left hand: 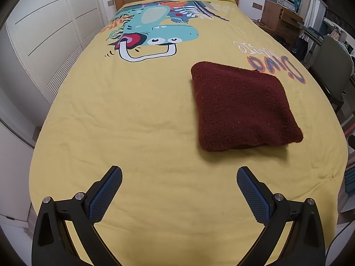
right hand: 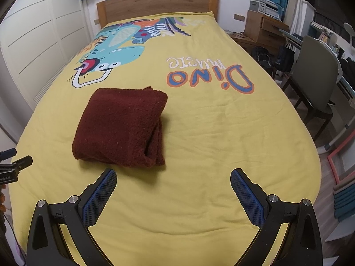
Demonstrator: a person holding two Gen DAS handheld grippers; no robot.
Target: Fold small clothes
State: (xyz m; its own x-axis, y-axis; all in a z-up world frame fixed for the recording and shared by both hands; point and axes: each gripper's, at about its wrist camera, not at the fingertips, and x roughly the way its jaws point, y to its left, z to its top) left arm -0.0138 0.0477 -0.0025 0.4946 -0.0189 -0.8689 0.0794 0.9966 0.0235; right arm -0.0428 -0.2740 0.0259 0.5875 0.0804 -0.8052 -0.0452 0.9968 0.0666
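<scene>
On the bed point(left hand: 133, 122), which is covered by one yellow sheet with a cartoon dinosaur print point(left hand: 159, 33) and the words "Dino music" point(right hand: 210, 75), there lies one small piece of clothing point(left hand: 241, 108), and it is the only garment on the sheet. It is dark red, of a thick, fuzzy knitted or fleece cloth, and it is folded into a thick, nearly square packet with rounded corners. In the right wrist view the same packet point(right hand: 122, 126) shows its layers at the right side, where the folded edges are stacked one on the other. The sheet is soft cotton-like cloth with light wrinkles. There are two tools. The left tool point(left hand: 179, 177) has its two black fingers spread wide apart, with blue, finely ribbed pads point(left hand: 104, 197), and it holds nothing; the packet lies ahead of it, toward its right. The right tool point(right hand: 173, 179) is also spread wide and holds nothing; the packet lies just beyond its left finger, not touching it. Behind the bed stands one wooden headboard point(right hand: 155, 4), and at the right side one grey chair point(right hand: 315, 75).
</scene>
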